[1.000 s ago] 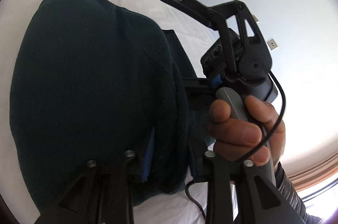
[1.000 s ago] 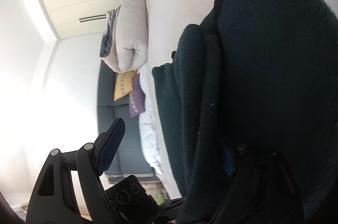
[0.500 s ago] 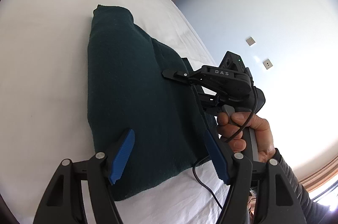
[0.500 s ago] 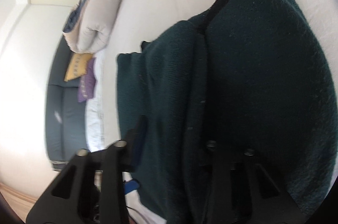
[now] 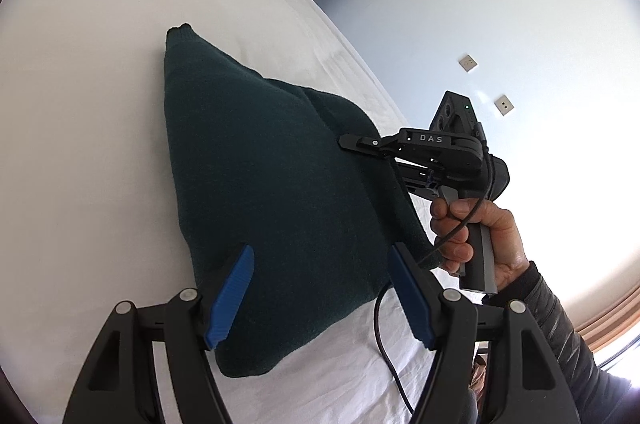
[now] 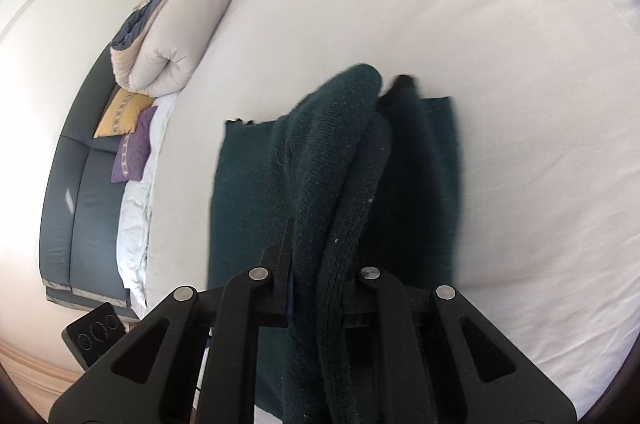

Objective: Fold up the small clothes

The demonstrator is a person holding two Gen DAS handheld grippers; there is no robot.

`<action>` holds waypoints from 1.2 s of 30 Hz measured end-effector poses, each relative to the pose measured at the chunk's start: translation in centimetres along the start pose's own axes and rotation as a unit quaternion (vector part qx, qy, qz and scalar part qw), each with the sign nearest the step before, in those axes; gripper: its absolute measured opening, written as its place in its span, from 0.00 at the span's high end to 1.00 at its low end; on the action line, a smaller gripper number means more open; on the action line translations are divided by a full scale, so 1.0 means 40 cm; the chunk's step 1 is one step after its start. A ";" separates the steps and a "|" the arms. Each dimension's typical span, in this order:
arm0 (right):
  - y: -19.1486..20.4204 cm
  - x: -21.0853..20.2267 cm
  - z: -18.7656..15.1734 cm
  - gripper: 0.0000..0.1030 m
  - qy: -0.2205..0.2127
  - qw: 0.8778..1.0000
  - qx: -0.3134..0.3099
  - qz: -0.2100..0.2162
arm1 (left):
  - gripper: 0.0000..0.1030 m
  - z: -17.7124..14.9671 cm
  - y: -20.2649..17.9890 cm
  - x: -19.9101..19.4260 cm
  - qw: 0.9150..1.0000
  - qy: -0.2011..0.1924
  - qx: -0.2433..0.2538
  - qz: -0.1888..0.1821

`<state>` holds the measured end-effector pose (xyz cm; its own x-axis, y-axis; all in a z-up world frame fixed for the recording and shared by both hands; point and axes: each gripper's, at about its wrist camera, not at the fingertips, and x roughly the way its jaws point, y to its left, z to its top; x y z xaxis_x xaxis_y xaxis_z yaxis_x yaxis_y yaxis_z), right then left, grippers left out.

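My right gripper (image 6: pixel 320 288) pinches the dark green sweater's (image 5: pixel 280 184) fold, apparently mid-fold; left gripper (image 5: pixel 324 288) gapes wide; next, lay it flat.

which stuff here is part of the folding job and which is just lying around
Part of the job:
dark green sweater
left gripper, open above it
right gripper, shut on its fold
white bed

Just there:
rolled duvet
yellow cushion
purple cushion
grey sofa
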<state>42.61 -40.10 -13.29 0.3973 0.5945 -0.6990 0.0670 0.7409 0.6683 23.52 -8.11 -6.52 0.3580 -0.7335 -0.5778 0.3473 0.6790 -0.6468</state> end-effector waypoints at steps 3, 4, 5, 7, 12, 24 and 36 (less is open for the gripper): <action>-0.083 -0.010 0.009 0.88 -0.004 0.999 0.031 -0.004 | 0.31 -0.001 -0.017 0.017 1.000 0.005 0.013 0.003; -0.101 -0.001 0.009 0.88 -0.004 0.999 0.039 0.006 | 0.31 -0.002 -0.021 0.025 1.000 0.007 0.020 0.008; -0.120 0.012 0.006 0.89 -0.002 0.999 0.044 0.022 | 0.31 -0.003 -0.025 0.033 1.000 0.009 0.023 0.011; -0.129 0.018 0.000 0.87 -0.005 0.998 0.045 0.039 | 0.31 -0.010 -0.018 0.044 0.999 0.014 0.023 0.017; -0.110 0.004 -0.023 0.78 -0.014 0.998 0.062 0.025 | 0.31 -0.027 -0.015 0.035 0.999 0.012 0.034 0.031; -0.057 -0.144 -0.252 0.50 -0.043 0.994 -0.045 -0.090 | 0.32 -0.059 -0.021 0.048 0.997 0.024 0.047 0.063; -0.097 -0.315 -0.324 0.53 -0.134 0.981 -0.041 -0.131 | 0.44 0.107 -0.038 0.041 0.985 -0.040 0.086 0.141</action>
<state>25.50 -46.42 -10.35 0.6033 0.2841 -0.7452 0.1302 0.8868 0.4434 27.30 -10.23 -4.34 0.5259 -0.5145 -0.6773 0.3638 0.8559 -0.3677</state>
